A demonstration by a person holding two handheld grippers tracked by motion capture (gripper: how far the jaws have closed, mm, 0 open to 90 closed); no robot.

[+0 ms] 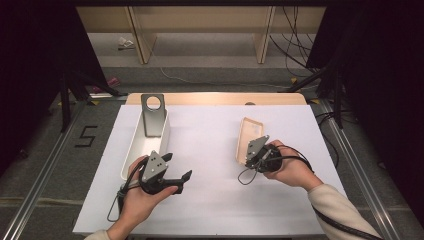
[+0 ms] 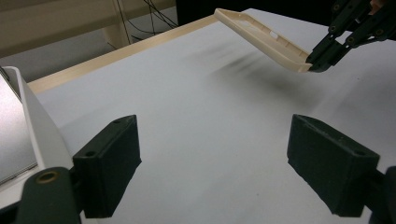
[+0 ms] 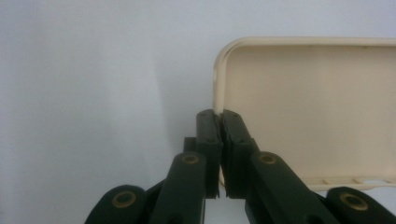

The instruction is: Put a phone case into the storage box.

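Note:
A cream phone case (image 1: 248,136) hangs tilted above the white table, its near edge pinched by my right gripper (image 1: 252,159), which is shut on the case's rim. The right gripper view looks into the case's hollow side (image 3: 317,112), with the jaws closed on its left wall at the right gripper (image 3: 219,116). From the left gripper view the case (image 2: 261,37) slopes up to the left, held at its lower end by the right gripper (image 2: 314,64). My left gripper (image 1: 176,168) stands open over the table's left half, nothing between its fingers (image 2: 109,168).
A long white tray (image 1: 136,145) lies along the table's left side with a grey metal stand (image 1: 153,114) in its far end. The table's wooden far edge (image 1: 215,98) runs behind. Cables trail from both grippers.

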